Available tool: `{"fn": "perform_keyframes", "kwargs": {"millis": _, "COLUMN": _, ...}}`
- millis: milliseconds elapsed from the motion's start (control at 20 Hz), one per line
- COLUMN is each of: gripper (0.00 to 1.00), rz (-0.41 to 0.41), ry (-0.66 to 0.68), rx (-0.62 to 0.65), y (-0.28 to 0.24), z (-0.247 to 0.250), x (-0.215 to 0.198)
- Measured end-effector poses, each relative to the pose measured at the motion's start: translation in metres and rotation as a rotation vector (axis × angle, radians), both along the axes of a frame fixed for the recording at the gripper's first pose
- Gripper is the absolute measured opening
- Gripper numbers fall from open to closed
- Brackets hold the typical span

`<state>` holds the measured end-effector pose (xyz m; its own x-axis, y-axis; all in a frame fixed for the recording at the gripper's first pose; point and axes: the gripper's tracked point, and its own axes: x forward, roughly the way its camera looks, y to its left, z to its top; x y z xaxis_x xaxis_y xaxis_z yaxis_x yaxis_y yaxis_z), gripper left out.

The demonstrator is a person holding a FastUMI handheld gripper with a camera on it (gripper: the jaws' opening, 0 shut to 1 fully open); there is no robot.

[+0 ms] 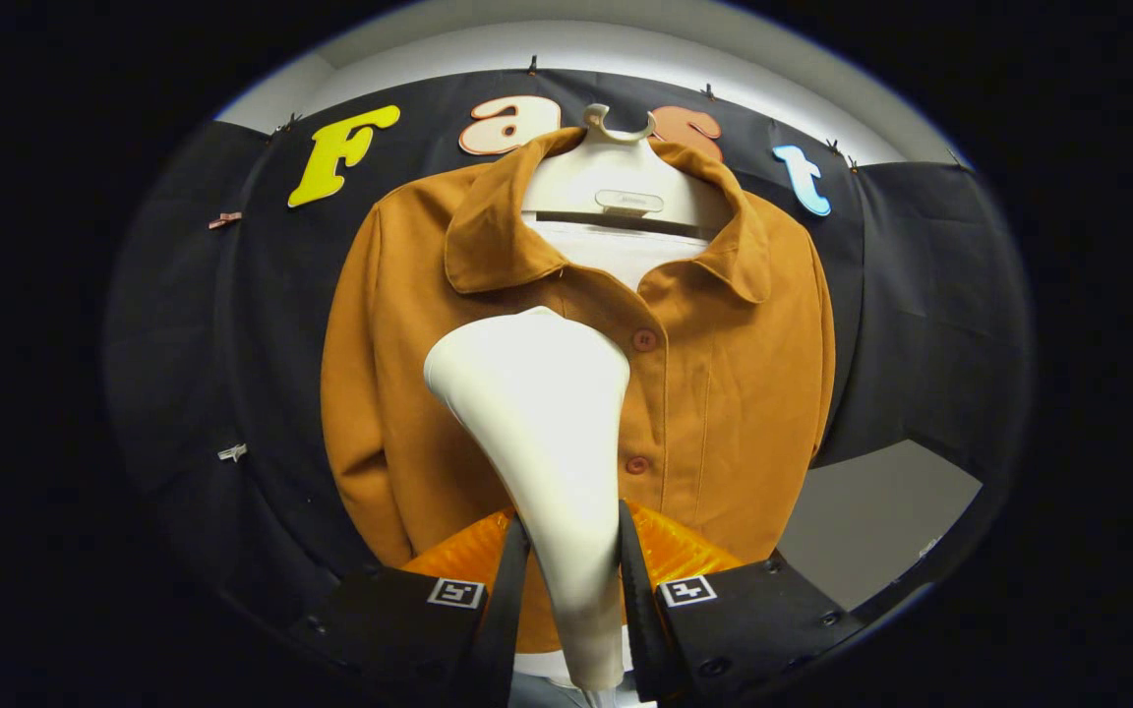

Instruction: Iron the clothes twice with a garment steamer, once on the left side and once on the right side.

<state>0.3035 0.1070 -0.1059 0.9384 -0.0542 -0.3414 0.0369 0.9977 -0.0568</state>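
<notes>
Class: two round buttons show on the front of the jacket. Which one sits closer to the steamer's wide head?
The upper button, just right of the steamer head that the tongs grip. The lower button sits beside the steamer's narrower neck, farther down the orange jacket.

The handheld two-finger gripper (pixel 572 590) points forward and slightly upward, its two fingers (pixel 503 610) standing roughly parallel and close together. Both fingers press on the narrow neck of the smooth cream-white plastic garment steamer (pixel 547 433), one on each side. Each finger's base block carries a small square marker on its top face.
</notes>
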Motion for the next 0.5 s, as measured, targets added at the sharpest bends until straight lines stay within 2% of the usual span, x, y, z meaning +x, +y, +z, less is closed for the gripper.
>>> {"fn": "perform_keyframes", "kwargs": {"millis": 500, "gripper": 0.50, "rz": 0.027, "ry": 0.135, "rx": -0.010, "y": 0.016, "z": -0.054, "x": 0.017}}
